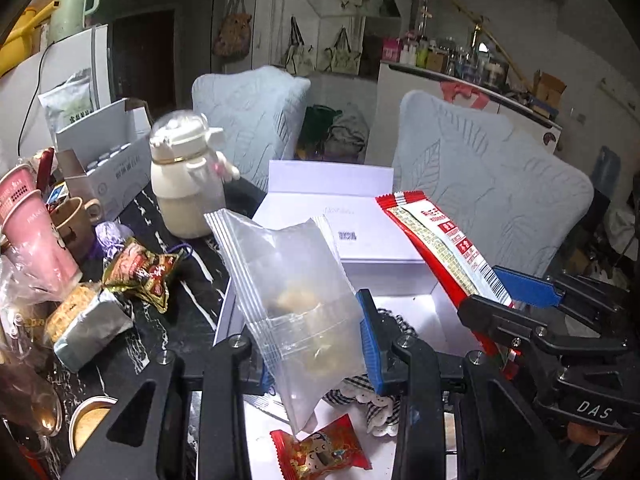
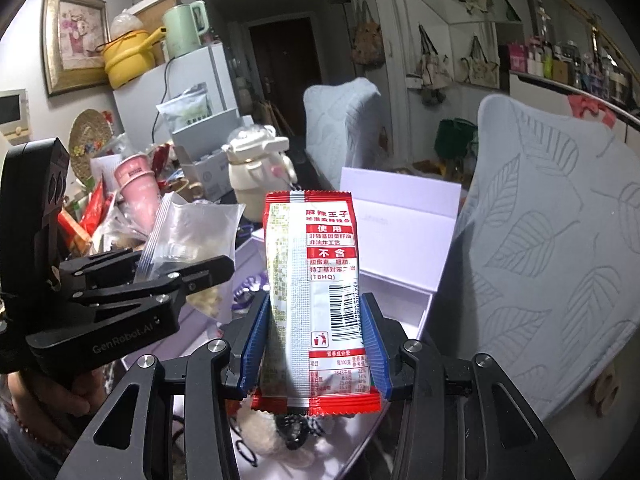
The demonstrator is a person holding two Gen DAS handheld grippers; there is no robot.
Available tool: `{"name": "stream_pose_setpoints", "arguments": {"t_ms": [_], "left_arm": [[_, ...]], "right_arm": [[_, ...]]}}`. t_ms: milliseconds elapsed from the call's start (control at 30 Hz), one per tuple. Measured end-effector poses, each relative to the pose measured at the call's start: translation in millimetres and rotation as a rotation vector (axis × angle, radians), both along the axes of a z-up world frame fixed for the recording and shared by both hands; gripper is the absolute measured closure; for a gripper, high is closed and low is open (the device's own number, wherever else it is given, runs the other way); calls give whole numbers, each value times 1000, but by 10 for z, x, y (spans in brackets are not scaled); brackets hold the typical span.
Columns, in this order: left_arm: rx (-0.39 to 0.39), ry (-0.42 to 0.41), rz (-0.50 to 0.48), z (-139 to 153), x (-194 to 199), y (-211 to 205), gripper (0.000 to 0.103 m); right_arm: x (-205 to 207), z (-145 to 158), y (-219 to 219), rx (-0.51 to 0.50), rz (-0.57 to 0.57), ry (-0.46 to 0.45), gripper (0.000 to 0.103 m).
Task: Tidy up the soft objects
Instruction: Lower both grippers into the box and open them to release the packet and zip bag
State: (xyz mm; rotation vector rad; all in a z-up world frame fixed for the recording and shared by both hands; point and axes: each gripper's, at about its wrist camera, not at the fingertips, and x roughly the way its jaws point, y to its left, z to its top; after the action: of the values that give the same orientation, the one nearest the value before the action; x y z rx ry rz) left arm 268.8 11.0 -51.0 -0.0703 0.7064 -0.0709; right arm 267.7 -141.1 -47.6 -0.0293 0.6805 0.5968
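Left wrist view: the left gripper (image 1: 316, 344) has its fingers (image 1: 370, 340) clamped on a clear zip bag (image 1: 288, 292), held upright above an open white box (image 1: 400, 280) on the dark table (image 1: 180, 320). A red candy packet (image 1: 320, 452) lies in the box below. At right the right gripper (image 1: 516, 300) grips a red snack pack (image 1: 436, 240).

Right wrist view: the right gripper's (image 2: 316, 344) blue fingers (image 2: 254, 340) press both sides of the snack pack (image 2: 316, 280), upright over the box (image 2: 400, 280). The left gripper (image 2: 192, 276) at left holds the zip bag (image 2: 188, 236).
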Motion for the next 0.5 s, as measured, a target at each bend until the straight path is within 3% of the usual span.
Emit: {"name": "stream_pose_setpoints", "arguments": {"t_ms": [500], "left_arm": [[40, 113, 30, -420, 232, 5, 69]], "right_arm": [[174, -422, 112, -99, -6, 58, 59]]}}
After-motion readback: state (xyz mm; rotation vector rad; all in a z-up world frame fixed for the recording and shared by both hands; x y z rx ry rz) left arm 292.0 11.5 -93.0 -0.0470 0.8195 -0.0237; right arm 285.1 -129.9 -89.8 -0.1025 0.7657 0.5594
